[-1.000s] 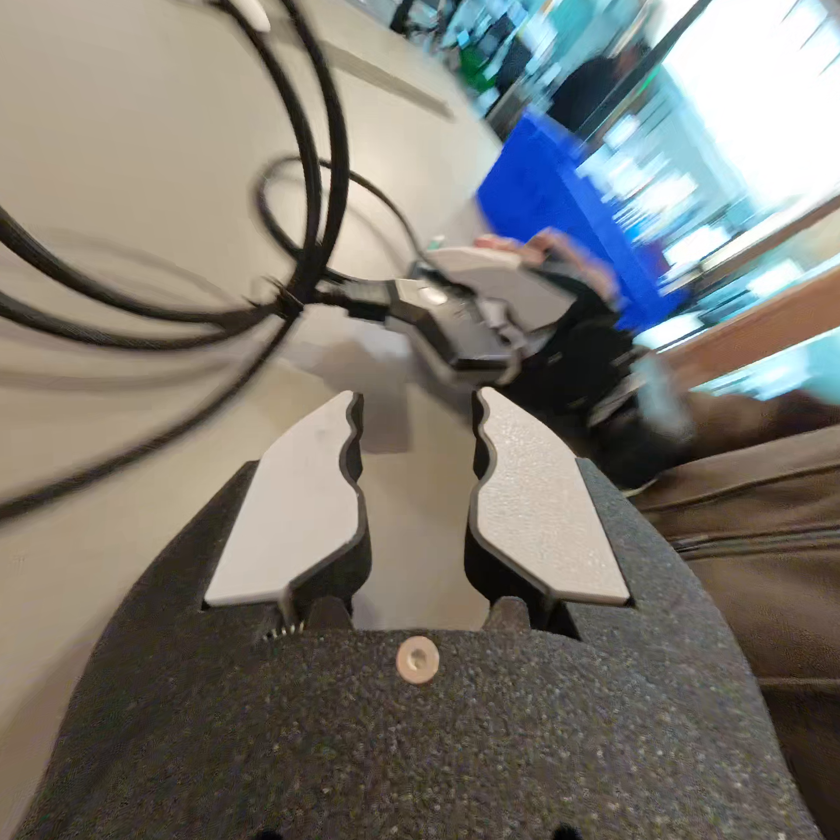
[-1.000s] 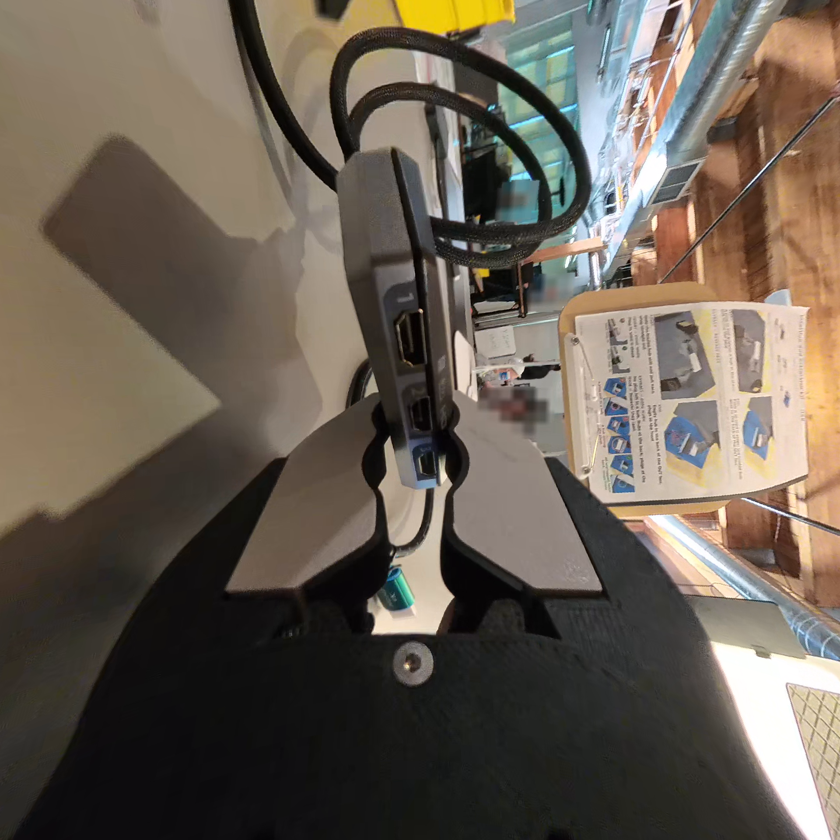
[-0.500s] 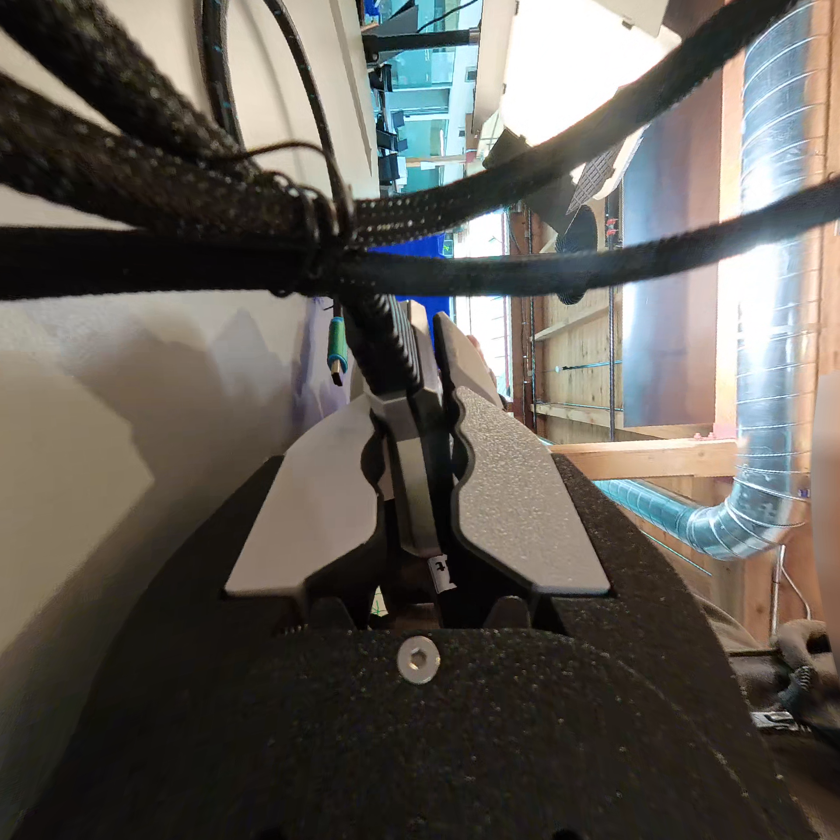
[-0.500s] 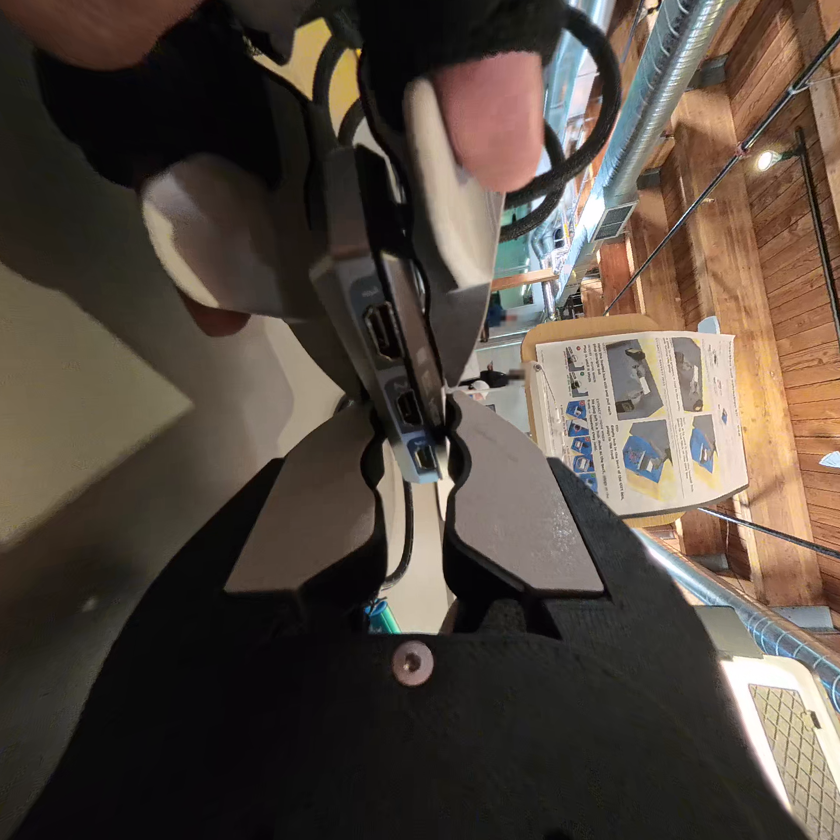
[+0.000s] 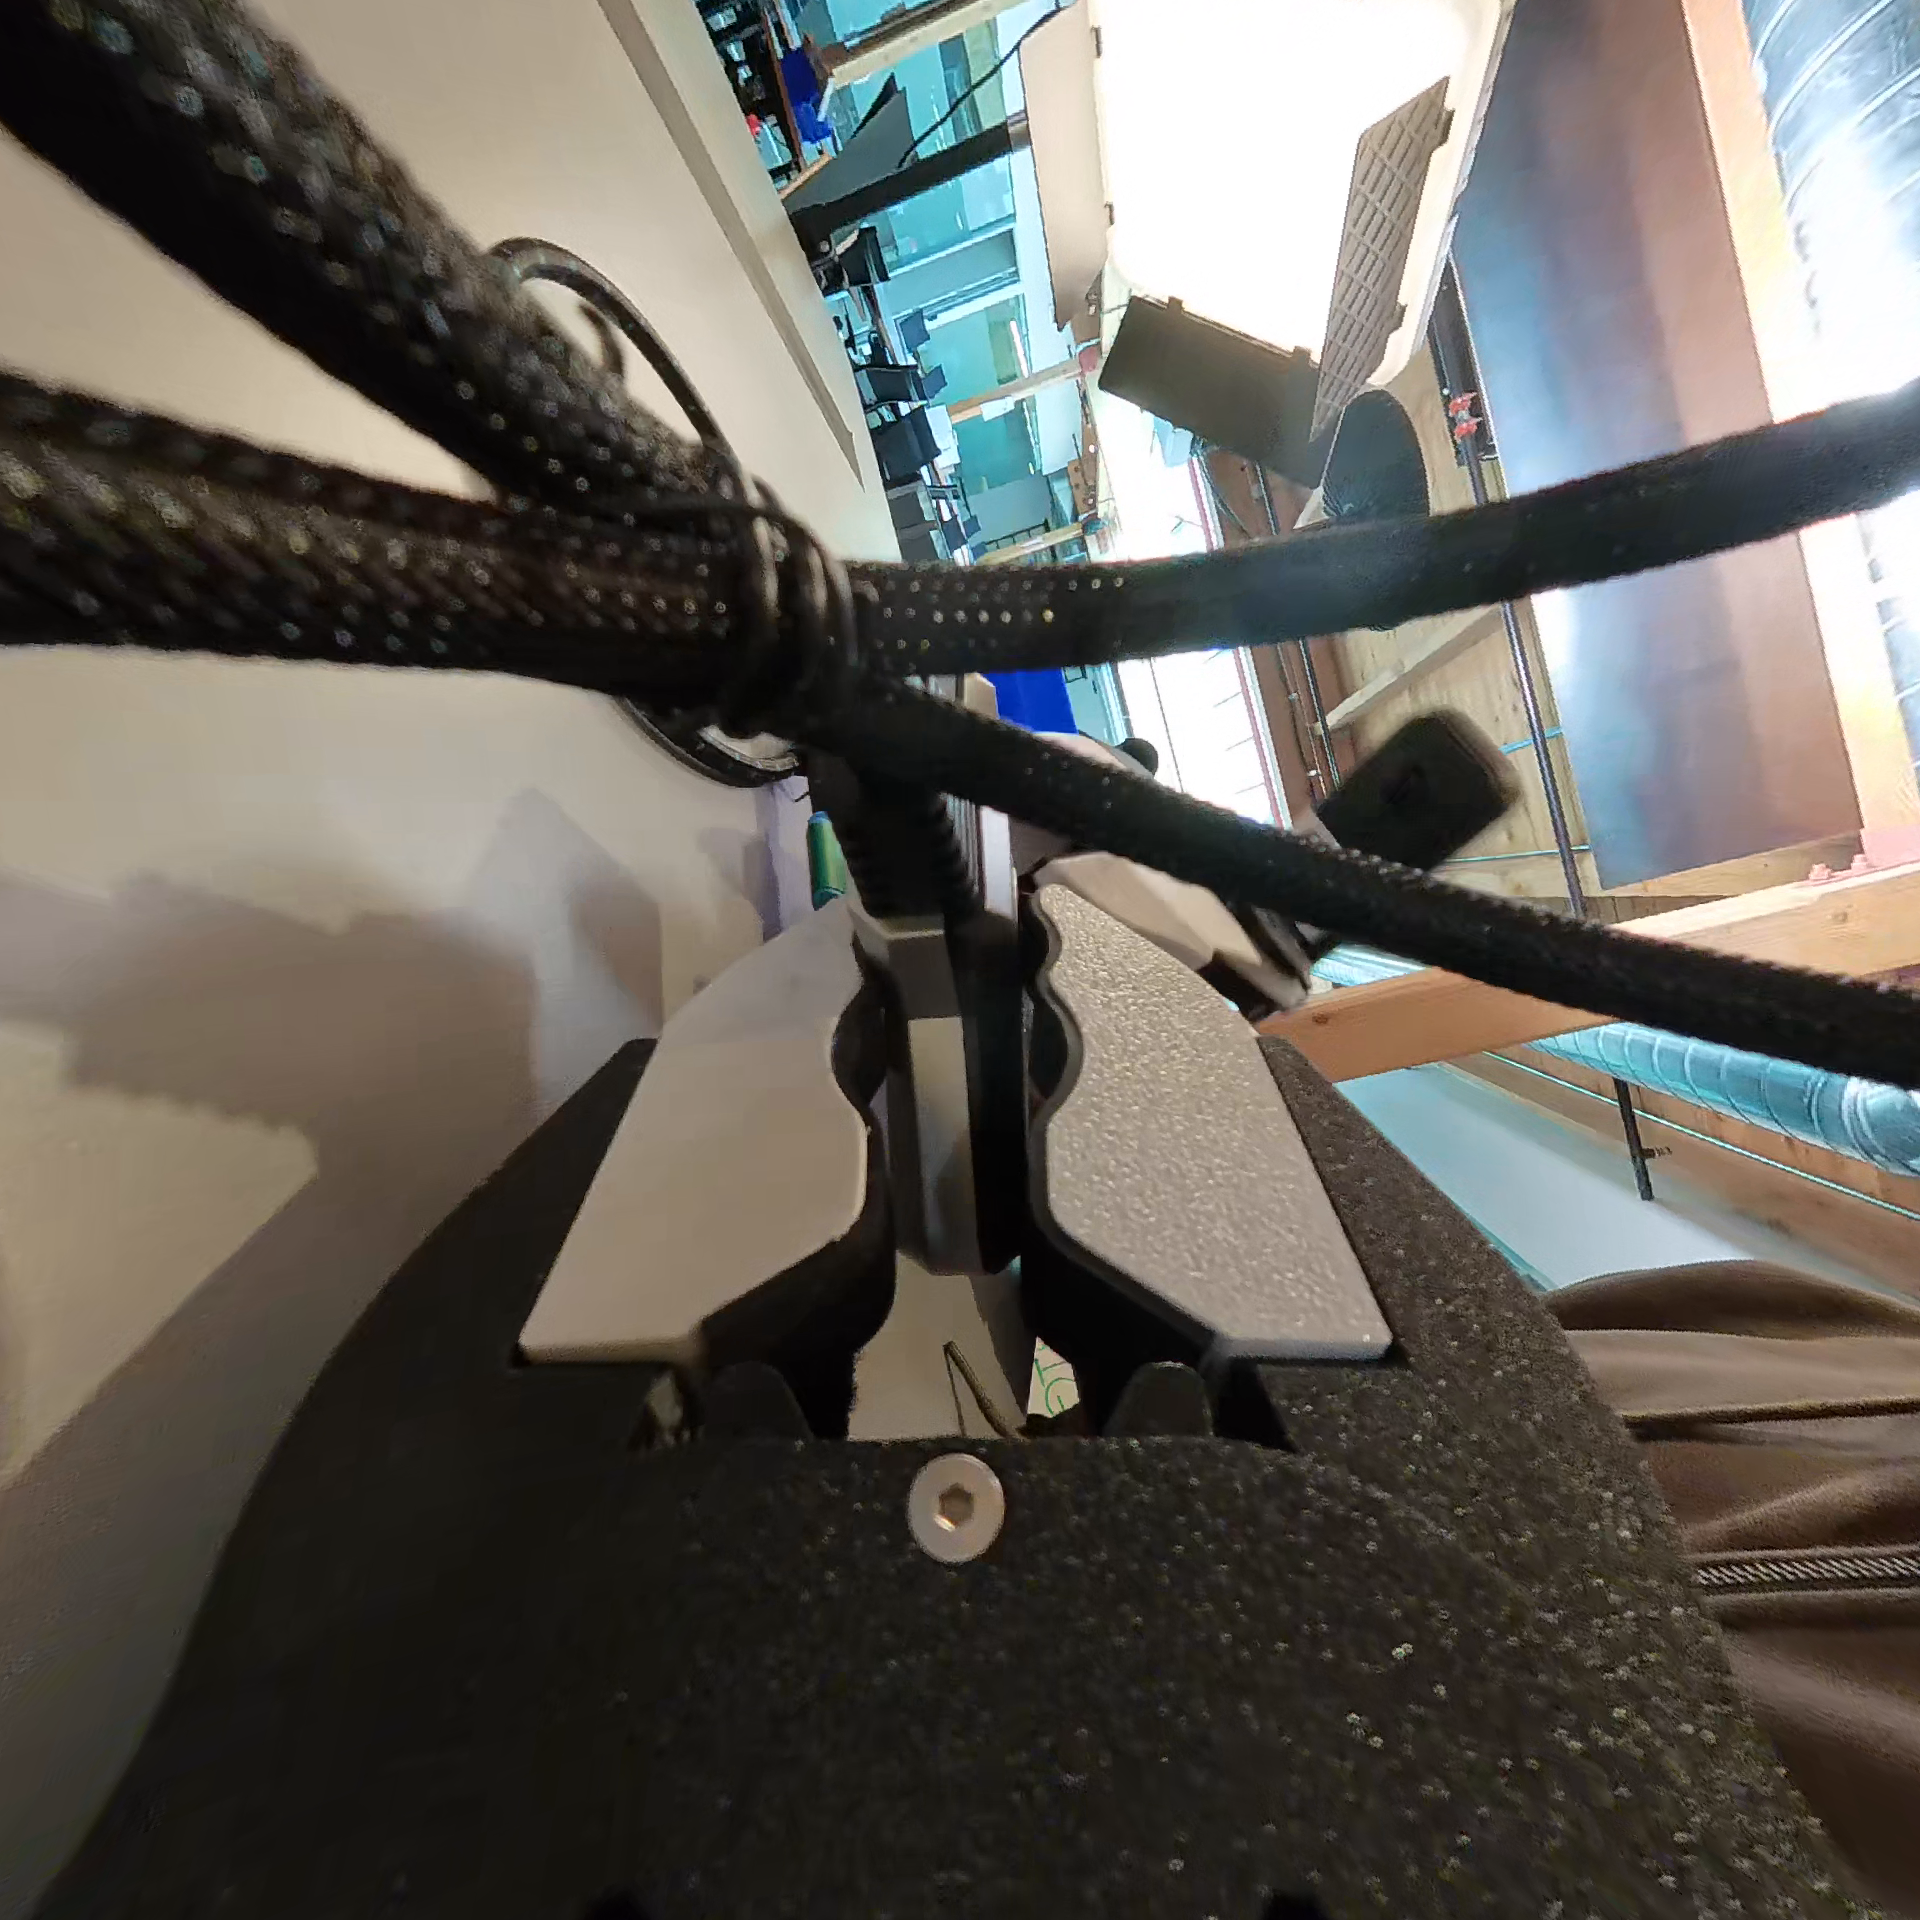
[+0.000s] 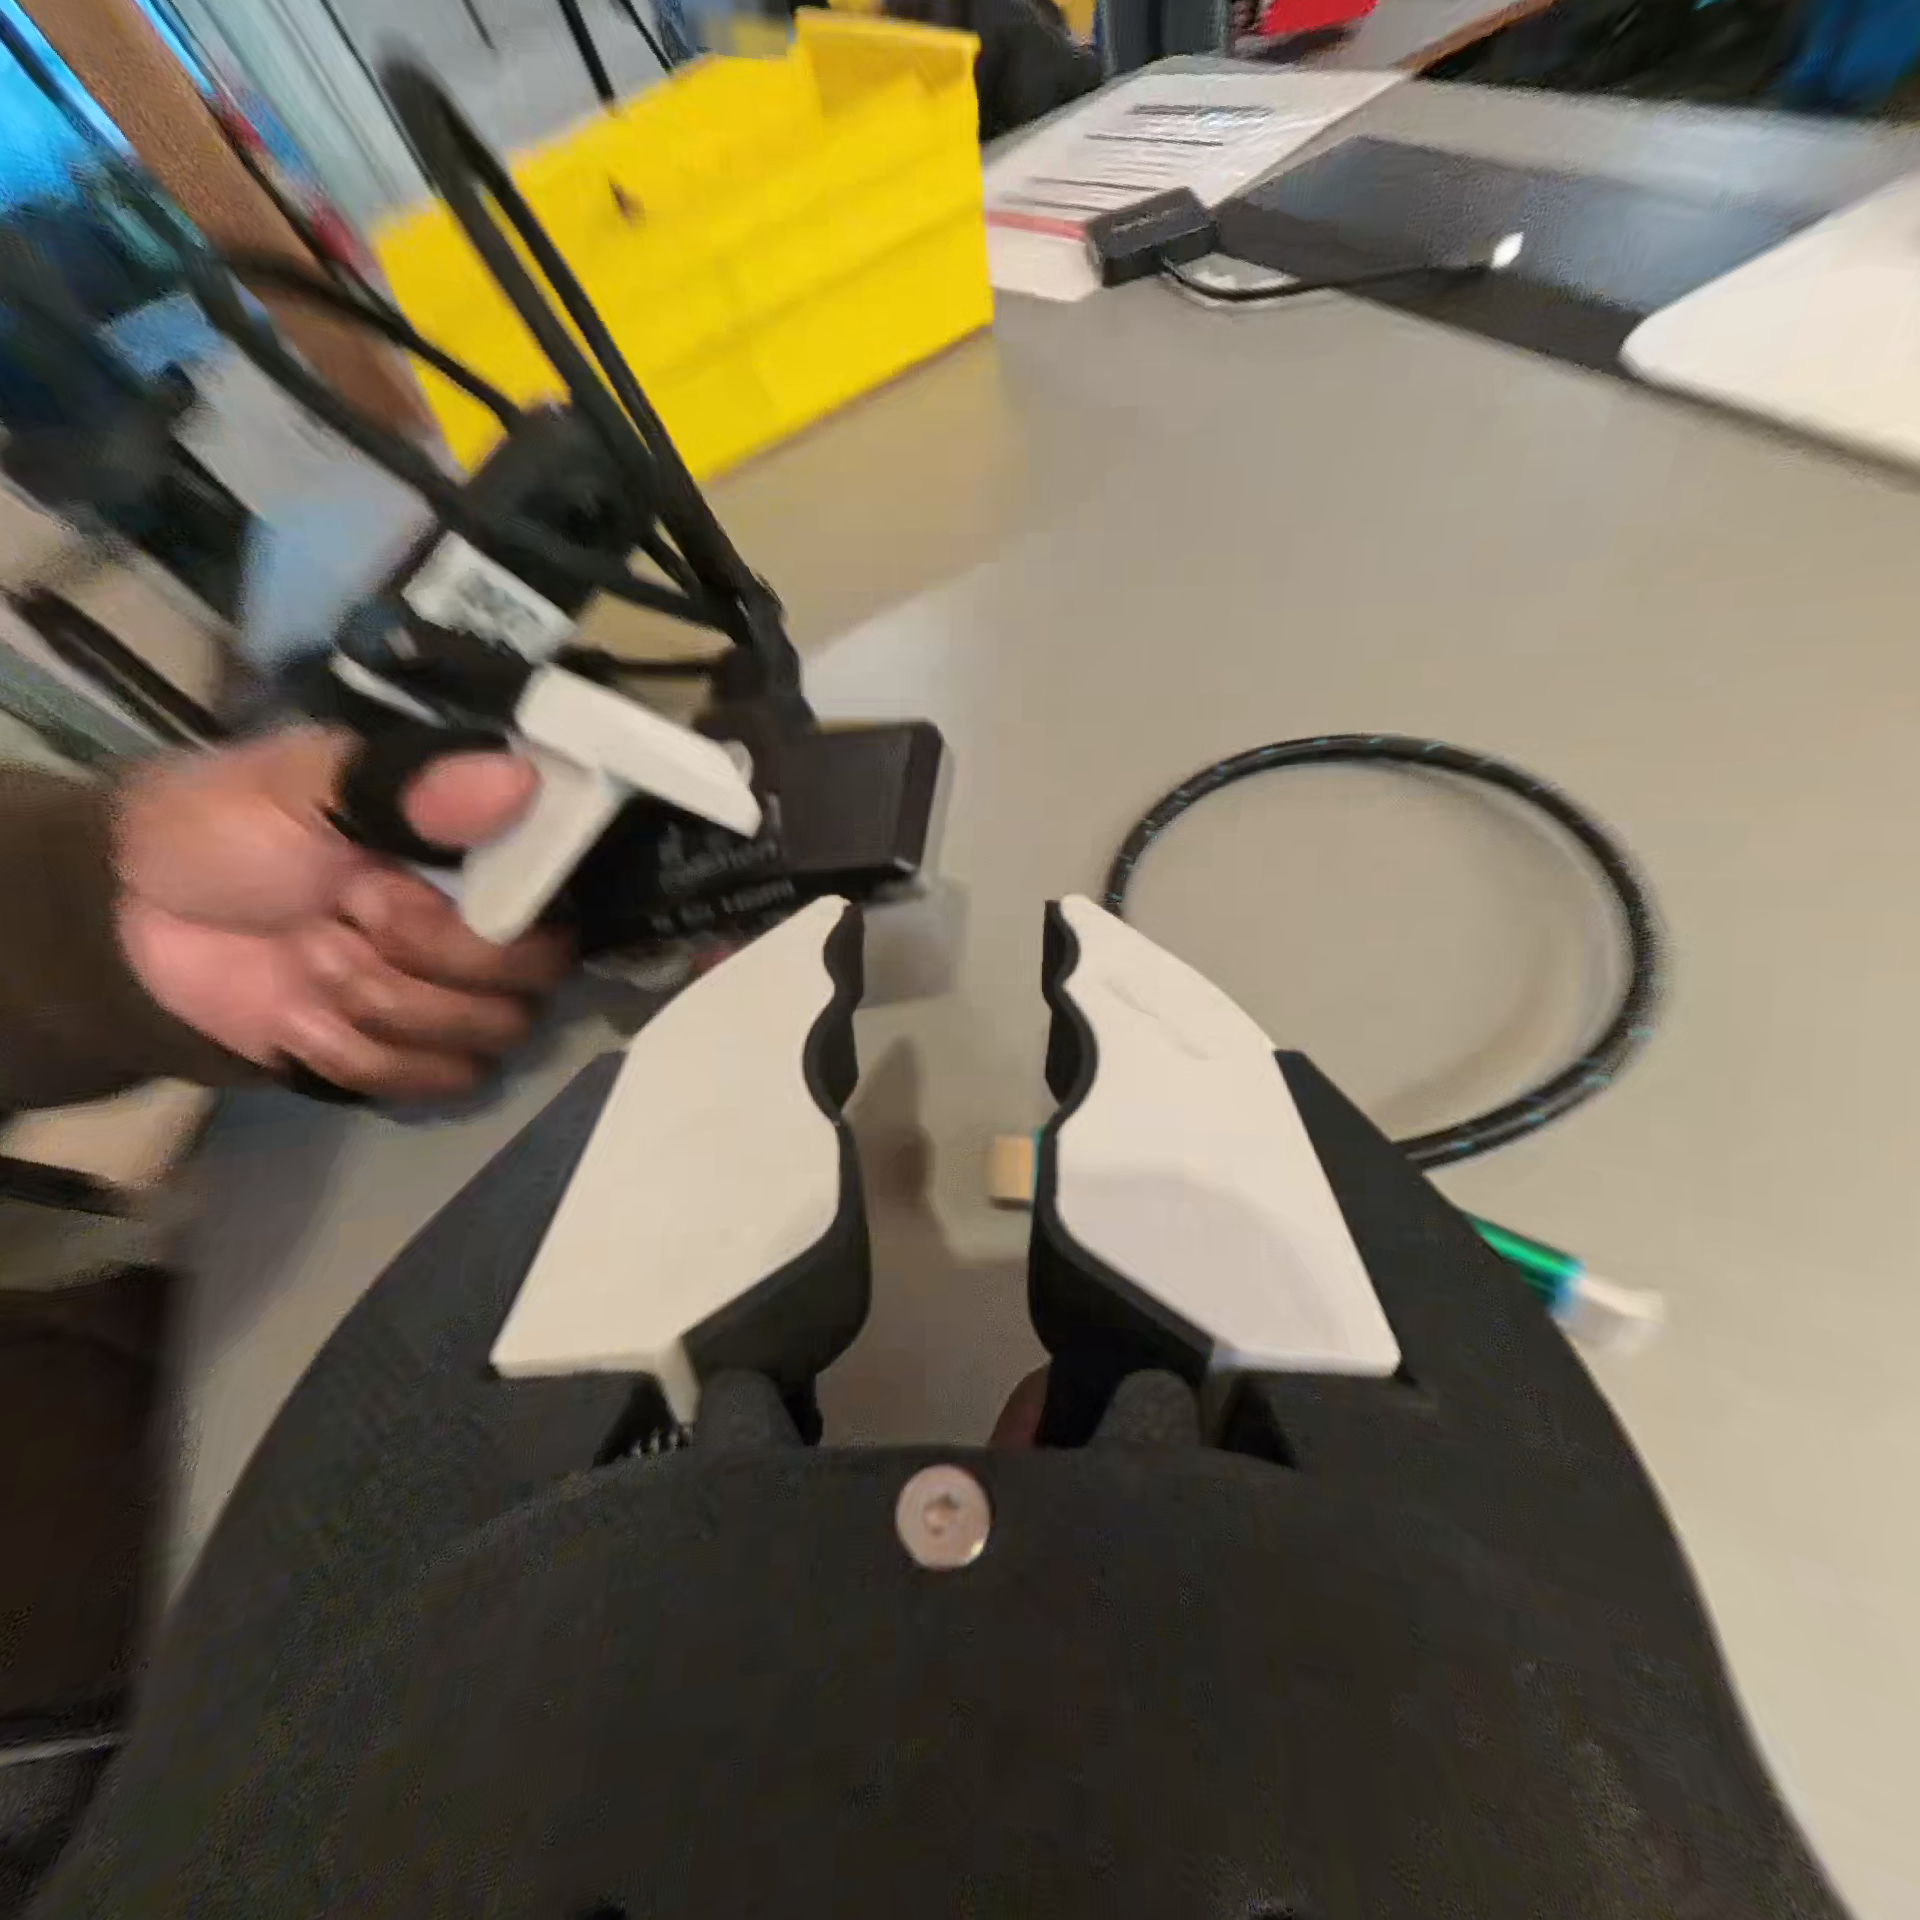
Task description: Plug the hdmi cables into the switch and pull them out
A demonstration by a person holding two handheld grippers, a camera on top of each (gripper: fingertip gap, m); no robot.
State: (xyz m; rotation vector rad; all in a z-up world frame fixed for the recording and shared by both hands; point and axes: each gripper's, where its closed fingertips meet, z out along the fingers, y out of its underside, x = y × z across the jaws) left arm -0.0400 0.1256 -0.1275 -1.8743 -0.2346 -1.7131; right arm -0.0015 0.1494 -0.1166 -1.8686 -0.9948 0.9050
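- left gripper [image 5: 954, 914] clamps a slim grey metal adapter hub [image 5: 935, 1122] (braided black cables [image 5: 436, 582] attached).
- right gripper [image 6: 951, 914] gapes empty above the beige tabletop [image 6: 1299, 540], near a coiled black cable [image 6: 1538, 790].

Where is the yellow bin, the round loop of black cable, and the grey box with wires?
yellow bin [image 6: 727, 197], right wrist view, front wall.
black cable loop [image 6: 1621, 935], right wrist view, right curve.
grey box [image 5: 930, 1101], left wrist view, edge between the fingers.

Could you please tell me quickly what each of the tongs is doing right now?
Left tongs: closed on the grey adapter hub, its black braided cables trailing off.
Right tongs: open, holding nothing, above the table.
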